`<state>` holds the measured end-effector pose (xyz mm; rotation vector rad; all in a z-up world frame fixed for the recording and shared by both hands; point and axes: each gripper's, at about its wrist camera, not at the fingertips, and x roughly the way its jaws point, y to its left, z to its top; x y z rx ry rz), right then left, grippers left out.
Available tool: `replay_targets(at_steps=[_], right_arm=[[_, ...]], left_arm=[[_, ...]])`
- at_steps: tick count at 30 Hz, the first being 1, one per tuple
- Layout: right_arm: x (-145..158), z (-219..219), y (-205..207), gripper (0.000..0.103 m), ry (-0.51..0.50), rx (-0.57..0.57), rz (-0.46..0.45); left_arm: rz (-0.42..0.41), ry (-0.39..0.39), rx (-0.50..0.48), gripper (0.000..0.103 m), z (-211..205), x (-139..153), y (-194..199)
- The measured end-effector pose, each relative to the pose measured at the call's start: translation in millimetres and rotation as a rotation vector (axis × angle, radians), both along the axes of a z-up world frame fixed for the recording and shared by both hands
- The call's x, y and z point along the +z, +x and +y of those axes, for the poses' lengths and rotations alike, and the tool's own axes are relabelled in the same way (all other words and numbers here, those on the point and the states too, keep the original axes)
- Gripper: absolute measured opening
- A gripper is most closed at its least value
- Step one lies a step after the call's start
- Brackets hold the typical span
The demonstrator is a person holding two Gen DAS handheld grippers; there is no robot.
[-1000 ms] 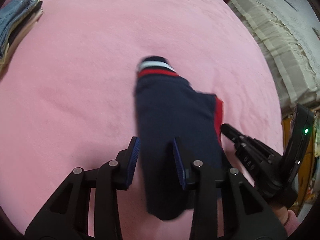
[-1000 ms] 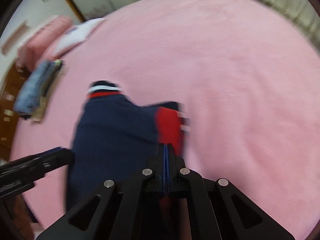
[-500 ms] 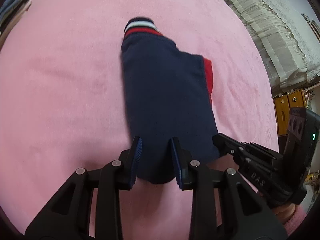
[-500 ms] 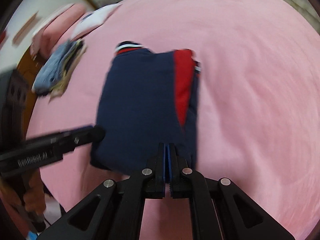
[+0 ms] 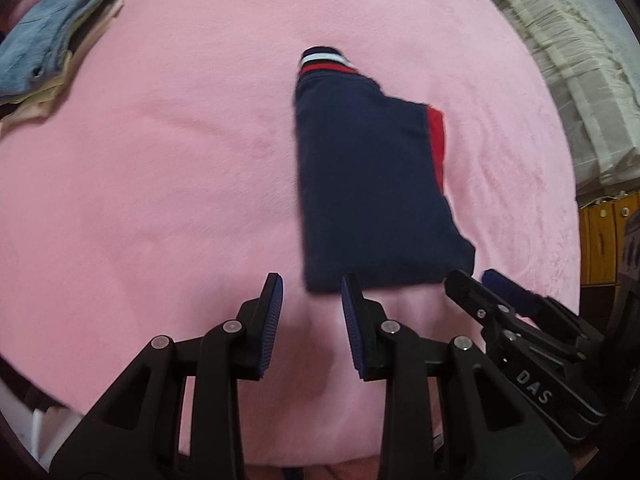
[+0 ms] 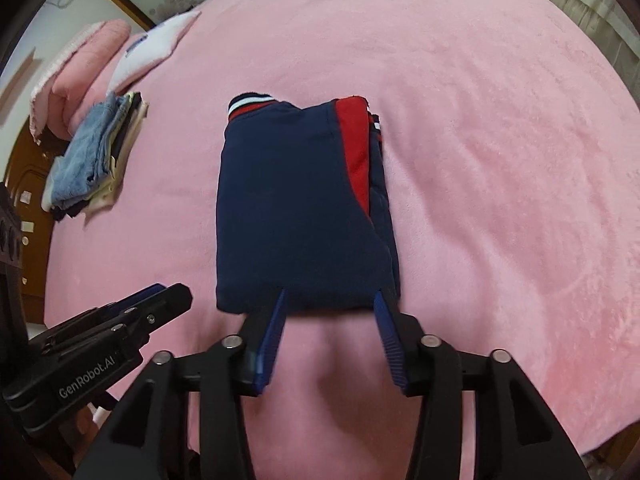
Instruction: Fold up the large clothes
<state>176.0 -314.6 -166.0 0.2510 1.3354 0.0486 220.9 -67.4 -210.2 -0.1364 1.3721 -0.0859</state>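
My right claw [image 6: 330, 304] has just been opening, empty at the folded navy garment's [image 6: 296, 208] near edge; my left claw [image 5: 310, 296] gapes partly, gripping nothing beside it.

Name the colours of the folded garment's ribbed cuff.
The cuff has navy, white and red stripes, clearest in the right wrist view.

Folded navy garment [image 6: 296, 208] lies flat on the pink bed [image 6: 500, 160] — right claw [image 6: 330, 300] has just opened at its near edge, gripping nothing.
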Motion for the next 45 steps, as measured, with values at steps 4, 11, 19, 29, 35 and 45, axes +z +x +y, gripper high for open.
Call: replay_targets(at_steps=[4,11,19,29,35,45], right_arm=[[24,5,-2,0.08,0.012,0.009,0.022],[51,7,5,0.087,-0.065,0.01,0.022],[54,5,13,0.088,-0.064,0.008,0.032],[46,0,12,0.089,-0.079,-0.009,0.036],[45,0,11,0.09,-0.079,-0.016,0.041],[34,-2,11,0.09,-0.045,-0.033,0.055]], left_arm=[[-0.015,0.046,0.007,0.059,5,16,-5],[-0.04,0.074,0.027,0.066,9,32,-5],[-0.07,0.133,-0.003,0.068,0,38,0],[-0.063,0.143,-0.015,0.068,-5,36,4],[-0.059,0.147,-0.011,0.068,-6,35,6],[-0.047,0.09,-0.006,0.068,-6,20,14]])
